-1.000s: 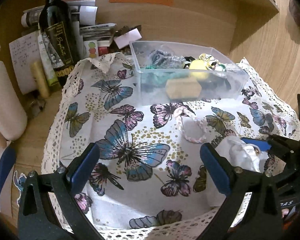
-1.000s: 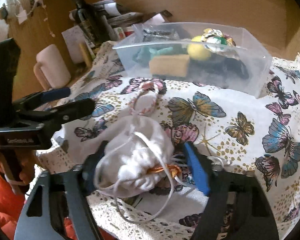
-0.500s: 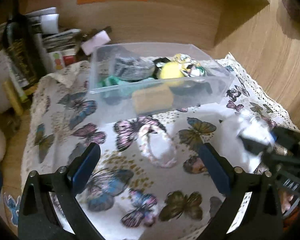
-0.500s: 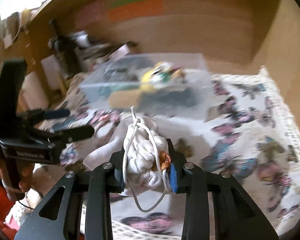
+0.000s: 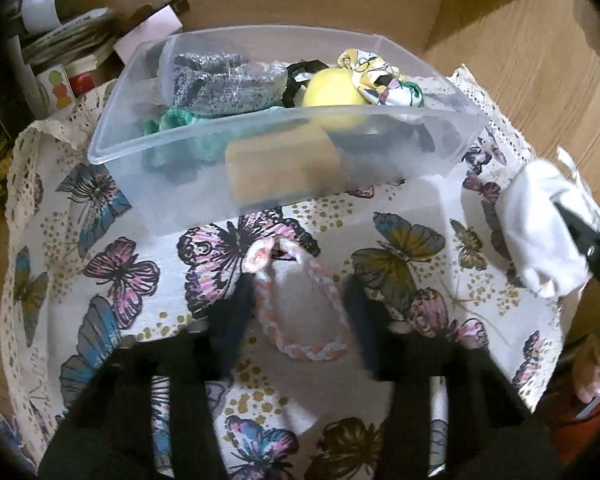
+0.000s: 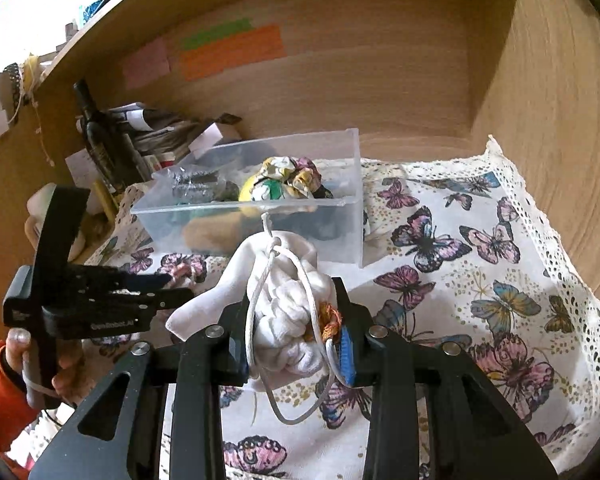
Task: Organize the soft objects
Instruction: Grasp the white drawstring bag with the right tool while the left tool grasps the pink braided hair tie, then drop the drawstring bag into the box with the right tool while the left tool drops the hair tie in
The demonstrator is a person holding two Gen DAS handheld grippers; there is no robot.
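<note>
A pink-and-white braided loop [image 5: 308, 354] lies flat on the butterfly cloth [image 5: 112, 272]. My left gripper [image 5: 298, 286] straddles it with blurred jaws that are closing. Its pads stand at the loop's two sides, and the loop keeps its round shape. In the right wrist view my right gripper [image 6: 296, 340] is shut on a white drawstring pouch [image 6: 284, 304] and holds it clear of the cloth, in front of the clear plastic box [image 6: 240, 206]. The left gripper [image 6: 176, 286] shows side-on at the left. The box [image 5: 284, 114] holds a yellow ball [image 5: 332, 92], a patterned cloth, a grey knit piece and a tan sponge.
The lace-edged cloth [image 6: 480, 240] lies in a wooden nook with walls behind and to the right. A dark bottle [image 6: 98, 140], papers and small boxes crowd the back left. A hand with an orange sleeve [image 6: 0, 376] holds the left gripper's handle.
My left gripper has moved forward over the braided loop and its jaws have narrowed around it. My right gripper has shut on the white pouch and lifted it off the cloth toward the box.
</note>
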